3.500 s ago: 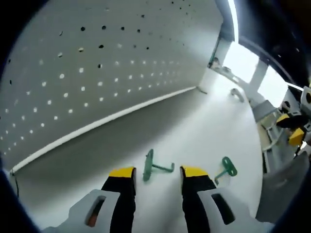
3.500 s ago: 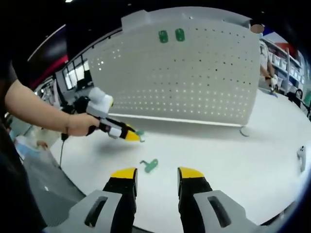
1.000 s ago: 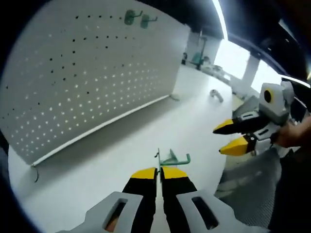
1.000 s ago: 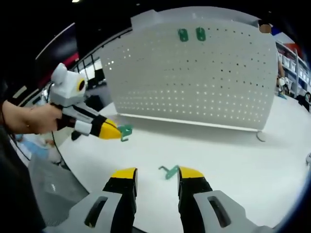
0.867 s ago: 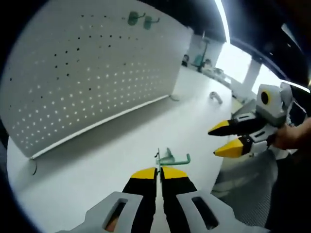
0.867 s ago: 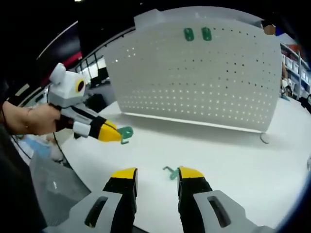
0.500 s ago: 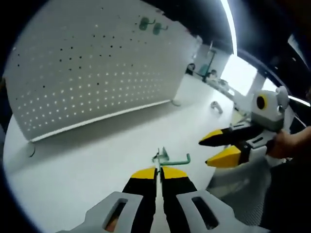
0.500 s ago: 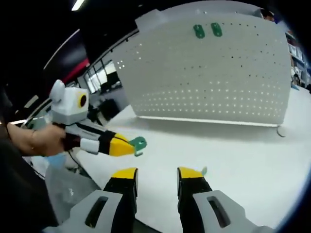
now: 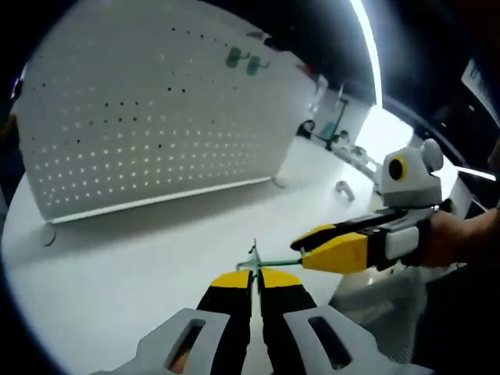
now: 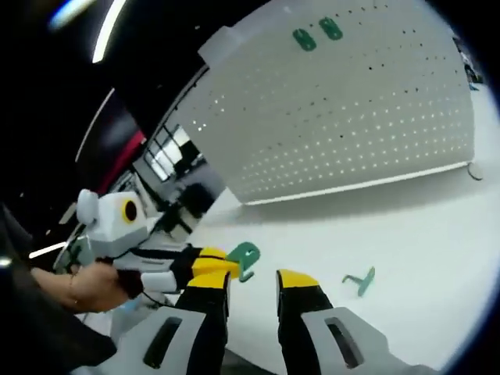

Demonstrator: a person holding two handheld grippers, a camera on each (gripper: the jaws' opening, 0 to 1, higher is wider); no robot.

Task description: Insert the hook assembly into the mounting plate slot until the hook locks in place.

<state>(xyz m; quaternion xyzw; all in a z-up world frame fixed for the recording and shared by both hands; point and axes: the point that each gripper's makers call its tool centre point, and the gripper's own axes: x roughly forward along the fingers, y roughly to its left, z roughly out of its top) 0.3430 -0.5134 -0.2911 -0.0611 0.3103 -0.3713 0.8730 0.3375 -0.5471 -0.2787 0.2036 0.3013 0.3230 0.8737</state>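
My left gripper (image 9: 254,275) is shut on a green hook (image 9: 264,261) and holds it above the white table (image 9: 117,258). In the right gripper view that left gripper (image 10: 205,264) enters from the left with the hook (image 10: 244,256) at its tip. My right gripper (image 10: 253,280) is open, its tips just below and either side of that hook. Seen from the left gripper view, the right gripper (image 9: 328,244) reaches in from the right to the hook's rod end. A second green hook (image 10: 359,280) lies on the table. The white pegboard (image 10: 367,109) carries two mounted green hooks (image 10: 303,37).
The pegboard (image 9: 141,117) stands upright across the table's back, with its two hooks (image 9: 234,56) near the top edge. A person's hand (image 9: 457,238) holds the right gripper and another hand (image 10: 90,287) holds the left. Shelving and bright windows lie beyond the table's far end.
The right gripper has swung left and closed in on the hook held by the left gripper, its jaws a little narrower. The left gripper still holds its hook off the table.
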